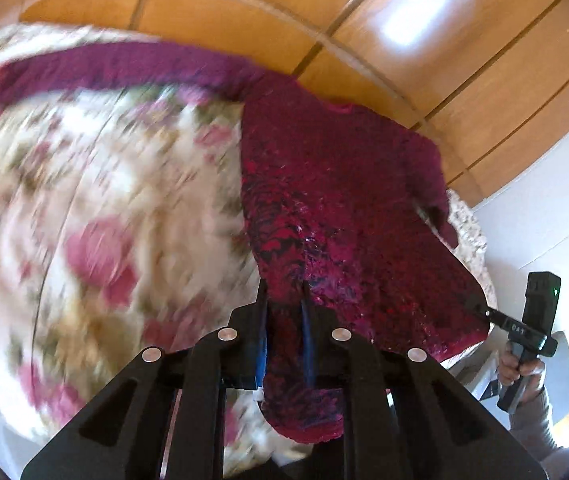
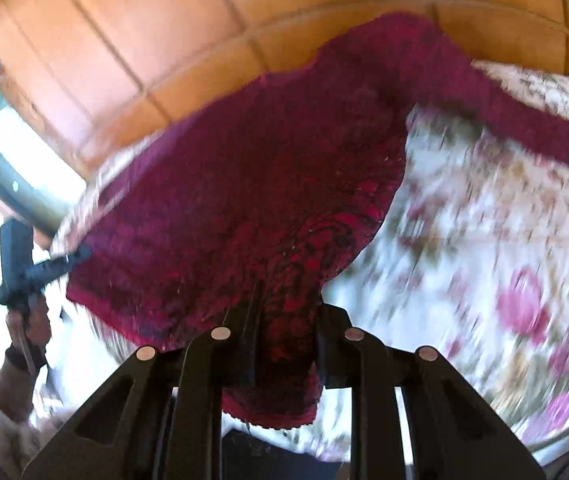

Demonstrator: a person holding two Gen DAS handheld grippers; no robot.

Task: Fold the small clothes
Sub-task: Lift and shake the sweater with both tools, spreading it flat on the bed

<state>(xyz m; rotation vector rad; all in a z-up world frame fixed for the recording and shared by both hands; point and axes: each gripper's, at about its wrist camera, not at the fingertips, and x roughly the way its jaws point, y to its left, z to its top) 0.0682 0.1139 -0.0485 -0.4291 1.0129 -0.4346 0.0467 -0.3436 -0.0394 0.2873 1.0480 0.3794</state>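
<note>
We hold the sweater (image 1: 340, 184) by its hem, a maroon knit with a darker red-and-black pattern low on the body, stretched out over the bed (image 1: 96, 208) with its floral cover. Our left gripper (image 1: 284, 312) is clamped on one corner of the hem, the cloth bunched between the jaws and spilling down behind them. Our right gripper (image 2: 284, 308) is clamped on the other corner, and in the left view it shows at the far edge of the sweater (image 2: 244, 168), gripped by a hand (image 1: 522, 364). The two grips stand apart, which we judge keeps the hem taut and the body spread flat rather than crumpled. One sleeve (image 1: 116, 68) reaches away from the sweater's shoulder across the bed; the other hangs short at the opposite shoulder, near the bed's edge. The neckline lies at the end farthest from our grippers, toward the wooden panels (image 1: 244, 4) beyond the bed. Both views are blurred. We judge the fold has yet to begin: the sweater is laid out, nothing doubled over.
</note>
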